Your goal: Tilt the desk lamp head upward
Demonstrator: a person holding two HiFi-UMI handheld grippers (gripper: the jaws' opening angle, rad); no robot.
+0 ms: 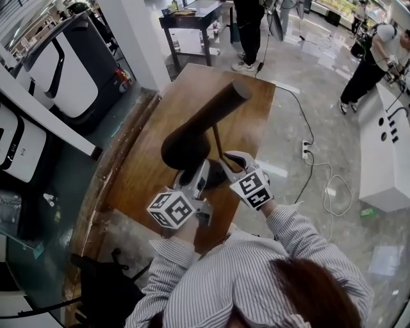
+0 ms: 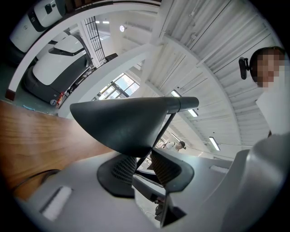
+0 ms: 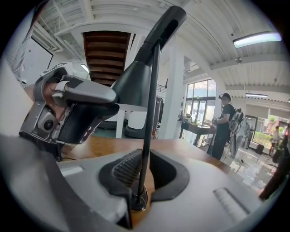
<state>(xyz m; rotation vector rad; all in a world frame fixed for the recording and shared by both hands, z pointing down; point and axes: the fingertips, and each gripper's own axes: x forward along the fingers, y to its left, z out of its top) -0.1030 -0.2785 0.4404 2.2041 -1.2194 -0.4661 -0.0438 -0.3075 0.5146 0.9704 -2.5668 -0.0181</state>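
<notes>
A dark desk lamp stands on the wooden table. Its cone-shaped head points up and away, nearly level in the left gripper view. My left gripper is shut on the head's lower rim, which sits between its pads. In the right gripper view the left gripper's fingers clamp the shade. My right gripper is shut on the thin lamp stem, low down near its foot. The stem runs up between the jaws.
The table's right edge drops to a tiled floor with a power strip and a cable. A white counter stands at the right and white machines at the left. A dark side table and people stand farther off.
</notes>
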